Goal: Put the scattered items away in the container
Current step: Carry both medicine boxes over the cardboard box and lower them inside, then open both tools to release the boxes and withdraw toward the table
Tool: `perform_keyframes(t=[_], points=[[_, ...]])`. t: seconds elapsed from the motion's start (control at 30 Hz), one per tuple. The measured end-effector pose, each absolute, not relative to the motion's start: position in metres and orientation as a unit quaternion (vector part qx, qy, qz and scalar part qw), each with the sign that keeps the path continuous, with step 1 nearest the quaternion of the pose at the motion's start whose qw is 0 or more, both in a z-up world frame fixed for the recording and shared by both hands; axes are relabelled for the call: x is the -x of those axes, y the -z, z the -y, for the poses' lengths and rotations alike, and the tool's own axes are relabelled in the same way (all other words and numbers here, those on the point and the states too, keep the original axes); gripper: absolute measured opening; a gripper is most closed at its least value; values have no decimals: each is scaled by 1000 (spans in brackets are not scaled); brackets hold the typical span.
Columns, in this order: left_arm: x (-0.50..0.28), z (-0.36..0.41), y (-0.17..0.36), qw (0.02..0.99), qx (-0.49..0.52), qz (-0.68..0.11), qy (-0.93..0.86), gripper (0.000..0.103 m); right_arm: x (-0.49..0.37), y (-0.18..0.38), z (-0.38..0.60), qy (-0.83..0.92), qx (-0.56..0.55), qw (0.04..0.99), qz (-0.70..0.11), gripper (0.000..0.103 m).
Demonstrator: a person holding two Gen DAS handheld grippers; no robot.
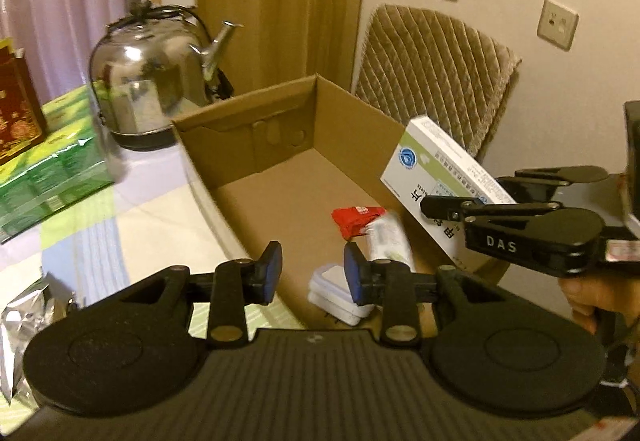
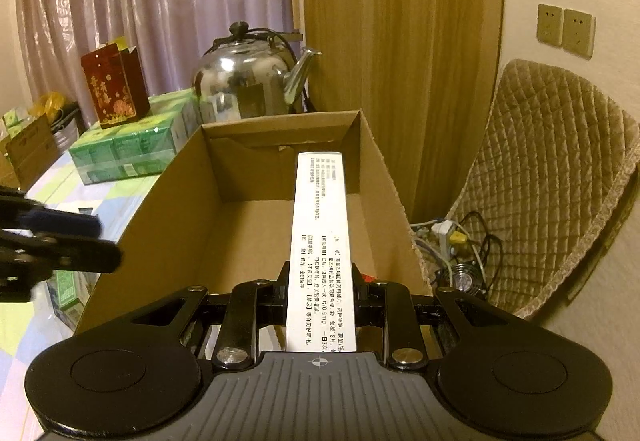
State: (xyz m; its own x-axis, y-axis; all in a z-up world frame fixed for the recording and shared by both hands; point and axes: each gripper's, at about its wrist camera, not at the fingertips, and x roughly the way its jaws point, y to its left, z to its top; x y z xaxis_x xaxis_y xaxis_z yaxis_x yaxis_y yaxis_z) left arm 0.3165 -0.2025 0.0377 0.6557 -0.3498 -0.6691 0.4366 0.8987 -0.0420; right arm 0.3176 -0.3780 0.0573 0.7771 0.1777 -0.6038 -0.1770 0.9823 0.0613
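Observation:
An open cardboard box (image 1: 280, 145) stands on the table. On its floor lie a red packet (image 1: 356, 221), a blurred white-and-green packet (image 1: 390, 241) and small white plastic cases (image 1: 336, 293). My left gripper (image 1: 312, 273) hangs over the box's near end, its blue pads (image 1: 272, 273) apart with nothing between them. My right gripper (image 2: 322, 293) is shut on a long white medicine box (image 2: 320, 225), which it holds above the cardboard box (image 2: 180, 201) and points along it. The left wrist view shows that medicine box (image 1: 432, 169) tilted over the right wall. The left gripper (image 2: 80, 237) shows at the left edge of the right wrist view.
A steel kettle (image 1: 152, 81) stands behind the box. Green shrink-wrapped packs (image 1: 52, 169) and a red gift bag (image 1: 16, 109) are at the left, a foil bag (image 1: 24, 325) near the front left. A quilted chair (image 1: 432, 69) and a power strip with cables (image 2: 452, 241) are at the right.

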Motion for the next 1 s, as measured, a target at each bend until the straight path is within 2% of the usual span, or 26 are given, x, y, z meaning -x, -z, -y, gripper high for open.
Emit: perform_keyframes(t=[0.63, 1.0], points=[[-277, 164, -34, 916, -8, -353, 189, 32, -331, -48, 355, -99, 33, 936, -336, 22], [-260, 135, -18, 915, 20, -369, 159, 33, -328, -52, 354, -98, 25, 943, -317, 24]])
